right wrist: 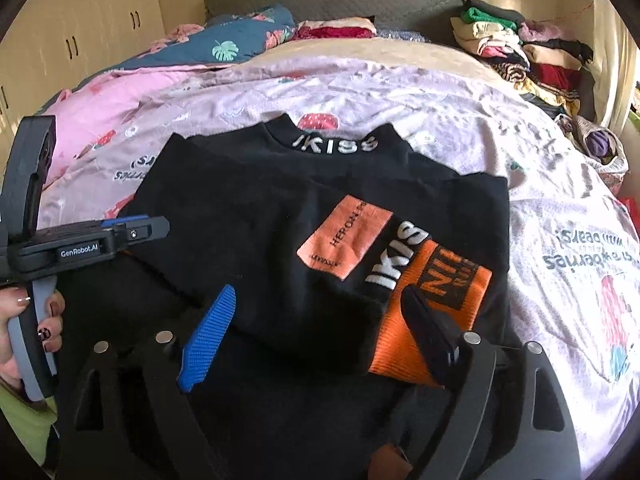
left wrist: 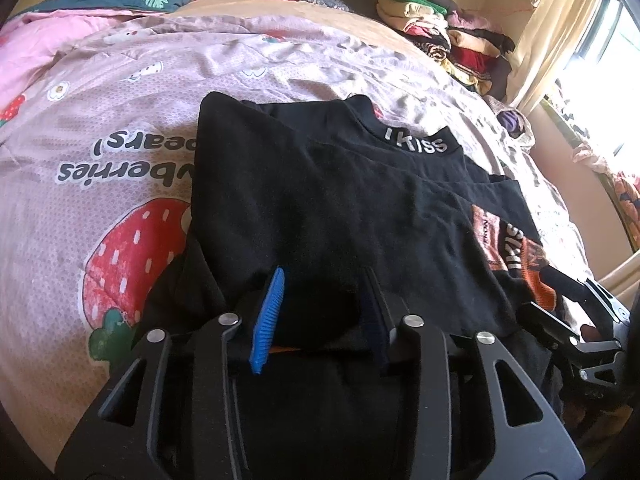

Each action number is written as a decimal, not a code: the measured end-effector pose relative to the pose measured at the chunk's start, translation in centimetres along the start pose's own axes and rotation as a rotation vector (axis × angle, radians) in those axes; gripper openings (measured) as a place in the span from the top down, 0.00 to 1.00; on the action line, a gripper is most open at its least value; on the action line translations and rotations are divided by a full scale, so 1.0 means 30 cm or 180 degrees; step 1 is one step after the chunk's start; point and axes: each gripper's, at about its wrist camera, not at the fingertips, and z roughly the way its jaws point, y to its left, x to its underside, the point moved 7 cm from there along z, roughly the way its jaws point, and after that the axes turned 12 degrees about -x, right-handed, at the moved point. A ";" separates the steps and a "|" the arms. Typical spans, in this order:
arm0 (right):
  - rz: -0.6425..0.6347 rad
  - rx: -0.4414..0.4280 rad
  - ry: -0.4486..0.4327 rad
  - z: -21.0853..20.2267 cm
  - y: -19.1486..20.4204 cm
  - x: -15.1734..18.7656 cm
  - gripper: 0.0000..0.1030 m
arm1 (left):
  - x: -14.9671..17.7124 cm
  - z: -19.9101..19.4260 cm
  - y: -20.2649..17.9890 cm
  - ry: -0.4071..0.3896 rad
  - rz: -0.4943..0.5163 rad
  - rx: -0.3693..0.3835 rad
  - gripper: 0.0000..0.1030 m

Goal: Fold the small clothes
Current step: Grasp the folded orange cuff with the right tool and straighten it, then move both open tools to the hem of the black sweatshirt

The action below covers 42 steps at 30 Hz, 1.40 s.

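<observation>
Right claw [right wrist: 320, 332] wide open over black top [right wrist: 280, 208], left claw [left wrist: 320, 312] narrower

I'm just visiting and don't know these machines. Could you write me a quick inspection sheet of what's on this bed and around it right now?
Surface: bed with a pink strawberry-print duvet cover, wrinkled.
Job's things: black sweatshirt lying partly folded on the duvet cover, white lettering on its collar, orange cuff and orange patch showing.
Clutter: stack of folded clothes at the far right; blue leaf-print quilt by the headboard.
Grippers: left gripper open, black cloth between the fingers, pads apart; right gripper open wide over the sweatshirt's near edge, holding nothing.
Cables: nothing seen.
Surroundings: cream wardrobe at left, curtain and bright window at right; a hand holds the left gripper's handle.
</observation>
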 end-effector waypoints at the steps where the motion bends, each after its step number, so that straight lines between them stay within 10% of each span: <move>1: -0.0001 0.0000 -0.0021 -0.006 0.001 -0.004 0.15 | 0.002 -0.005 -0.001 -0.0005 -0.0002 0.0006 0.65; 14: 0.0069 0.0133 -0.0117 -0.041 -0.034 -0.015 0.06 | -0.006 -0.050 0.001 -0.0084 -0.0089 -0.0036 0.46; 25: 0.0081 0.0162 -0.0204 -0.068 -0.033 -0.028 0.05 | -0.016 -0.094 0.009 -0.0163 -0.0103 -0.0110 0.10; 42: 0.0053 0.0171 -0.0410 -0.147 -0.020 -0.056 0.04 | -0.014 -0.183 0.046 -0.0221 -0.0124 -0.0182 0.09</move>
